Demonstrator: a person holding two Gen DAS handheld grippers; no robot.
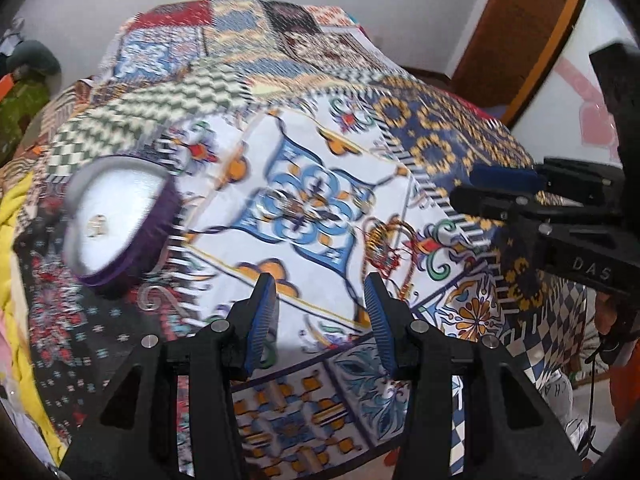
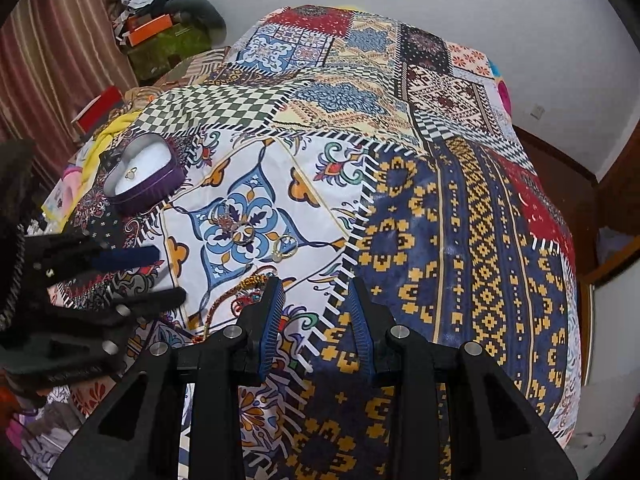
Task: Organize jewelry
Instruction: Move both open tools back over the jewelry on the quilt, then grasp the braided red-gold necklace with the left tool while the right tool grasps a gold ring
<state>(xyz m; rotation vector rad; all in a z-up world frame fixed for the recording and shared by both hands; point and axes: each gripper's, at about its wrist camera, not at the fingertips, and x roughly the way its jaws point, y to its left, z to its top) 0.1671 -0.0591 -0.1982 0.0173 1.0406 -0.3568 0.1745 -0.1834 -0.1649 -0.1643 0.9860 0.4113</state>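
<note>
Hovering spread and empty, the left tool point(image 1: 320, 312) and right tool point(image 2: 316, 320) face loose rings point(image 2: 264, 238) on the busy bedspread point(image 2: 460, 208), near the purple box point(image 2: 140, 180); a misjudged pinch could snag fabric or flick a ring away.

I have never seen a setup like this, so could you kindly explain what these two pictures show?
Each picture comes from a camera on a hand-held claw, looking along its two blue-padded fingers. One shows the left claw, the other the right claw; both are open and hold nothing. Each claw also appears sideways at the edge of the other's view. Below is a patchwork cloth carrying a purple heart-shaped box with a small ring inside, loose rings on the blue tile pattern, and a beaded bracelet nearer the cameras.
</note>
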